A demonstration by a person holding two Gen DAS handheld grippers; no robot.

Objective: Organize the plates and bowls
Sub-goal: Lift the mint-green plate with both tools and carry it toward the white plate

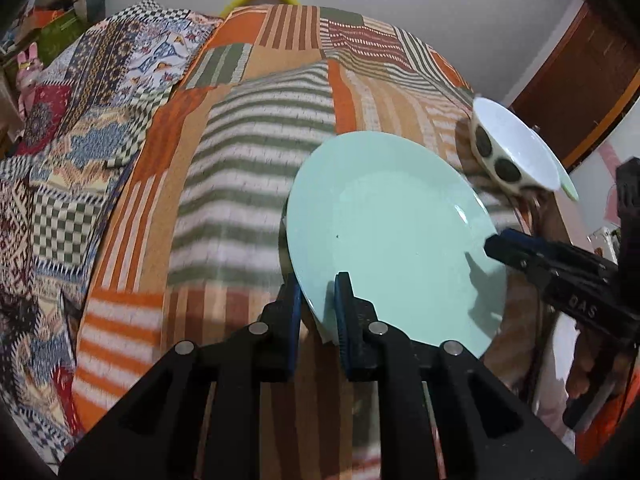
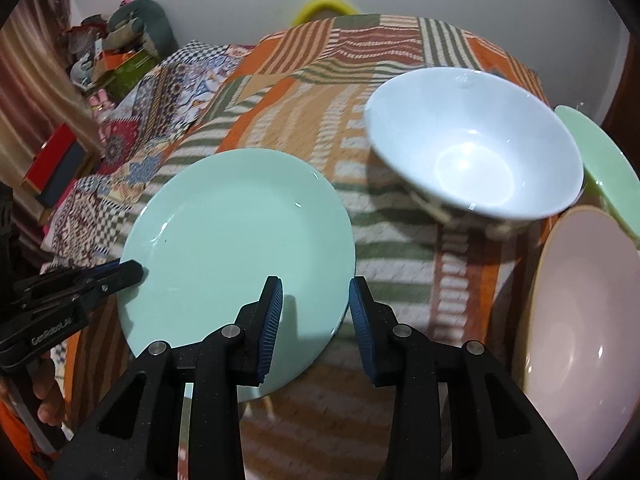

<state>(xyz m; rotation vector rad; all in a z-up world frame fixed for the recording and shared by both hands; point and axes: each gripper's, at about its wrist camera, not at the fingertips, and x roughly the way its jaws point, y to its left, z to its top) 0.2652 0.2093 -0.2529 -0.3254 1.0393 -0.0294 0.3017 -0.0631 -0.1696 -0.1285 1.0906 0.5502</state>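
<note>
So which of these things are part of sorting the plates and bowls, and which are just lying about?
Job in hand:
mint plate, gripped by both tools
white bowl
pink bowl
green plate

Lying about:
patchwork blanket
red box
clutter pile by the wall

A lived-in home room: a striped orange patchwork bedspread covers the bed, cluttered boxes and toys sit beside a brown wooden door.
</note>
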